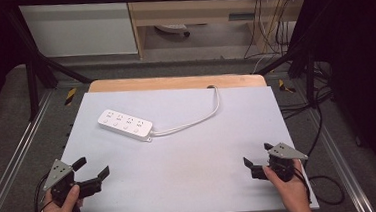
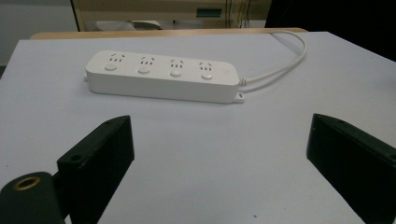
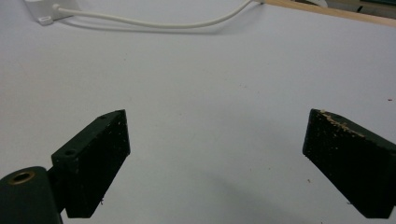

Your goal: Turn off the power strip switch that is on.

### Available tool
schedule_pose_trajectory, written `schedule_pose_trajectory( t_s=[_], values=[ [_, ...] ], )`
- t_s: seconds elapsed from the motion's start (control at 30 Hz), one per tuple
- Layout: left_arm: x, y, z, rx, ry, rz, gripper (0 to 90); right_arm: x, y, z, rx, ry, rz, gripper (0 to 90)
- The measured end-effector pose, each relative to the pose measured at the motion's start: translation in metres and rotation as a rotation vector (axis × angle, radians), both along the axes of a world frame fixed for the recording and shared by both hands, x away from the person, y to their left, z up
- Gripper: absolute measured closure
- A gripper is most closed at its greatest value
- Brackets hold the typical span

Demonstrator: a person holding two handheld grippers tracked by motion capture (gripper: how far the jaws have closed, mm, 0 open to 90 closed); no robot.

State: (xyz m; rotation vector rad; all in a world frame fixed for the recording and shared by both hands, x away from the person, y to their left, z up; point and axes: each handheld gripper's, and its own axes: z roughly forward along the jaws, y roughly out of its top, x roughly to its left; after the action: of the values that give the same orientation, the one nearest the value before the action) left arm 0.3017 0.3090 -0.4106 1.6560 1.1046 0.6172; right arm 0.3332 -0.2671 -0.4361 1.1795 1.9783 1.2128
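White plastic makes up the power strip (image 1: 125, 124), a long, flat bar with rounded ends that lies slantwise on the pale grey table top (image 1: 191, 186). Four socket groups are set in a row along its upper face, and a round white button is seen beside each group in the left gripper view (image 2: 161, 76). A small mounting tab sticks out at the end where the cord (image 1: 197, 119) leaves it. The white cord is led away from the strip in a loose curve to the far edge of the table top, where it drops out of sight by the bare wooden strip (image 1: 174, 82); where it ends cannot be made out.

The left gripper (image 1: 91, 174) is held nearer the person than the strip and a little to its left, well apart from it, with its jaws pointed towards it. The jaws are spread wide, and nothing is caught between them; bare table top is seen in the gap.

The right gripper (image 1: 256, 157) is held far to the right of the strip, near the table top's right edge. Its jaws are likewise spread wide with nothing between them, and pale specks, possibly crumbs or dust, are seen on the pads (image 3: 348, 161). From its own view, the strip's cord end (image 3: 44, 9) is caught at the upper left.
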Motion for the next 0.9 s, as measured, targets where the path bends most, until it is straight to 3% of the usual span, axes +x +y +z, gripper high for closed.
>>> schedule_pose_trajectory(
  t_s=[0.1, 0.33, 0.43, 0.63, 0.77, 0.9],
  values=[
    [-0.001, -0.001, 0.001, 0.004, -0.003, -0.008, 6.9, 0.001, -0.001, -0.002, 0.008, -0.010, -0.005, 7.5],
    [-0.002, -0.002, 0.001, 0.013, 0.000, -0.014, 6.6, 0.003, 0.000, -0.005, 0.011, 0.032, -0.013, 6.7],
    [-0.002, -0.007, 0.001, 0.061, 0.003, -0.007, 6.3, 0.004, 0.000, -0.005, 0.010, 0.030, -0.019, 5.3],
    [-0.002, -0.014, 0.003, 0.051, 0.012, -0.036, 6.0, 0.003, 0.001, -0.005, 0.000, 0.024, -0.020, 5.3],
    [-0.003, -0.019, 0.010, 0.068, 0.009, -0.050, 6.8, 0.002, 0.001, -0.004, -0.001, 0.015, -0.028, 5.6],
    [-0.004, -0.020, 0.022, 0.052, -0.010, -0.046, 7.4, 0.003, 0.000, -0.003, 0.003, 0.007, -0.024, 5.7]
  ],
)
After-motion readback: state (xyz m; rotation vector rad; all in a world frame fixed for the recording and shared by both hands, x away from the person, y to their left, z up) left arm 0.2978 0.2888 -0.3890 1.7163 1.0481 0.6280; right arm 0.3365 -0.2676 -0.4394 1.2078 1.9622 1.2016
